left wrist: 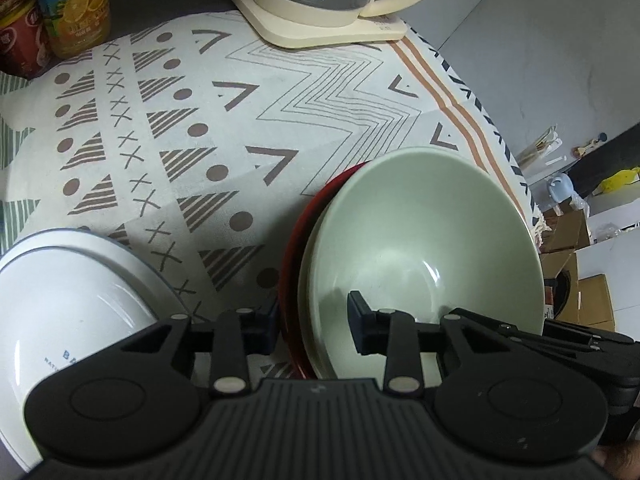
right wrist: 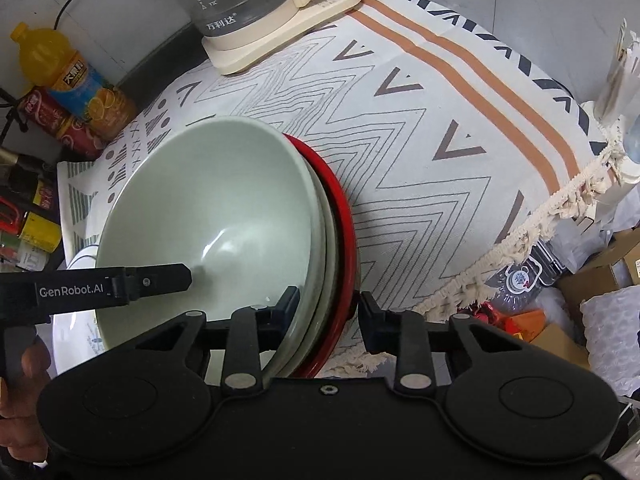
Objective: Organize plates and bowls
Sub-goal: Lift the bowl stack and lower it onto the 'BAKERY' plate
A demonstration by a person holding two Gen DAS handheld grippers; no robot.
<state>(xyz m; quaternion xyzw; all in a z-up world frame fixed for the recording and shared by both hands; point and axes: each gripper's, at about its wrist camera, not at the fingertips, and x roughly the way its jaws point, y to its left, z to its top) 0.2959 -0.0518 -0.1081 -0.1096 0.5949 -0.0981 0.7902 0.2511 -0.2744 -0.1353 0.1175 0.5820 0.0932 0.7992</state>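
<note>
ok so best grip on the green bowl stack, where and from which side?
By the rims, on opposite sides. The green bowl sits nested in a red plate, so each claw spans both edges from above: left claw on its near-left rim, right claw on the opposite rim. The steep wall leaves only the lip to pinch.

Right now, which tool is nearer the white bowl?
Left. The left tool clamps the green bowl at the rim beside the white bowl; the right tool clamps its opposite rim, farther away.
</note>
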